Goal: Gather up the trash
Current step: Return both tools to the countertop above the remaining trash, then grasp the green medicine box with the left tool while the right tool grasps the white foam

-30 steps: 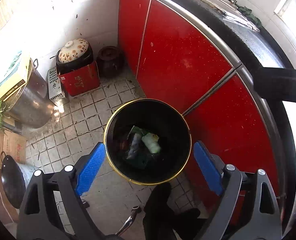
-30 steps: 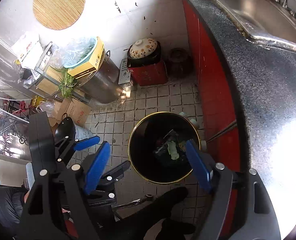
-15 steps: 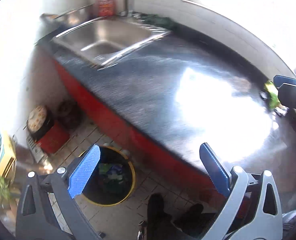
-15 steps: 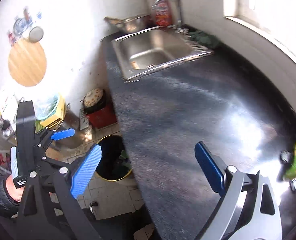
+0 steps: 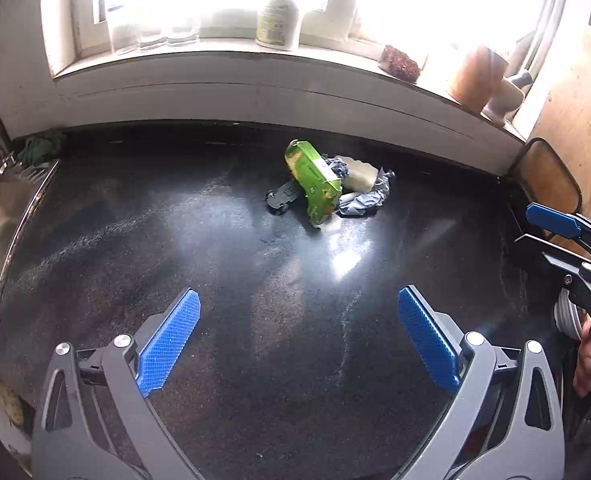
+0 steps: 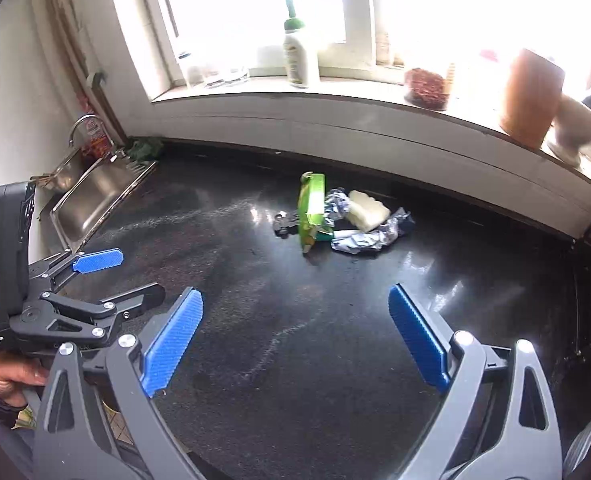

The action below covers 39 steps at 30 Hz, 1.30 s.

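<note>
Both views swung from bin to counter; left gripper [image 5: 299, 342] and right gripper [image 6: 295, 340] gape empty, their jaws having just opened. Green carton [image 5: 315, 180] looks light, crushable; grip its flat sides.

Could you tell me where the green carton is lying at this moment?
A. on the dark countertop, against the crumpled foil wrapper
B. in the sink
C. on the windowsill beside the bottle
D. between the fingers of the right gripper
A: the green carton lies on the dark countertop beside the crumpled foil wrapper, far from the sink, while the right gripper stands open with nothing in it.
</note>
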Tool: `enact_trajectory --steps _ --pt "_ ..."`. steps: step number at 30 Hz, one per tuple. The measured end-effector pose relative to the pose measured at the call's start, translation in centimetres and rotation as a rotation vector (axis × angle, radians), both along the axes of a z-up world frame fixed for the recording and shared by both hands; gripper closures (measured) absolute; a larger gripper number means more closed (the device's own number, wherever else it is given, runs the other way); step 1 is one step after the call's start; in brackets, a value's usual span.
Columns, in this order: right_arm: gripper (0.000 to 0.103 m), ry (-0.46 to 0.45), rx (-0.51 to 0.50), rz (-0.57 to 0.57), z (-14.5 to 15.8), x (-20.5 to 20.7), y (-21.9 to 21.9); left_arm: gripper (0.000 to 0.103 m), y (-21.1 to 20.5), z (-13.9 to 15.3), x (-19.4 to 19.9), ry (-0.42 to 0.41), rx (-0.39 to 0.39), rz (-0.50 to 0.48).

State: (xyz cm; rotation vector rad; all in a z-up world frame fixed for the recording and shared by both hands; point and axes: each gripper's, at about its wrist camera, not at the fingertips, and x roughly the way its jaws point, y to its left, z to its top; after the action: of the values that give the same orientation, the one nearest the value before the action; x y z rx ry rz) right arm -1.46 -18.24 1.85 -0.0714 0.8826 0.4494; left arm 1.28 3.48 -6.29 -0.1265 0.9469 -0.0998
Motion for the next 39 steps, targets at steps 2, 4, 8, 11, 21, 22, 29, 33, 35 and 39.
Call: enact_trajectory --steps 2,4,8,11,21,22,29,33,35,39 --pt "0.012 -0.001 0.008 -0.022 -0.3 0.2 -1.6 0.007 -1.5 -0.1 0.7 0.011 0.017 -0.02" --pt "0.012 -0.006 0.001 -0.03 -0.6 0.8 -2.7 0.007 -2.4 -0.3 1.9 0.023 0.019 -0.034" --pt "0.012 0.001 -0.004 -0.01 -1.3 2.5 -3.6 0.007 -3.5 -0.8 4.5 0.032 0.041 -0.051" --pt "0.012 0.006 -0.016 0.026 -2.2 4.6 -3.6 0.007 -4.3 -1.1 6.6 0.03 0.056 -0.059" --pt "0.019 0.088 -0.061 0.16 -7.4 15.3 -2.3 0.007 -5.4 -5.8 17.3 0.097 0.055 -0.08" --pt "0.019 0.093 -0.073 0.176 -8.1 16.4 -2.0 0.007 -5.3 -6.4 18.3 0.108 0.055 -0.079" --pt "0.023 0.142 -0.149 0.313 -13.0 22.8 1.0 0.008 -4.0 -10.5 22.9 0.196 0.043 -0.068" --pt "0.031 0.172 -0.178 0.367 -15.2 25.0 2.2 0.012 -2.9 -11.8 23.9 0.213 -0.005 -0.075" --pt "0.033 0.19 -0.184 0.394 -16.1 25.7 2.5 0.012 -2.8 -12.4 24.3 0.221 -0.001 -0.091" --pt "0.054 0.211 -0.192 0.416 -17.0 26.5 2.8 0.029 -3.3 -12.9 24.8 0.222 0.015 -0.134"
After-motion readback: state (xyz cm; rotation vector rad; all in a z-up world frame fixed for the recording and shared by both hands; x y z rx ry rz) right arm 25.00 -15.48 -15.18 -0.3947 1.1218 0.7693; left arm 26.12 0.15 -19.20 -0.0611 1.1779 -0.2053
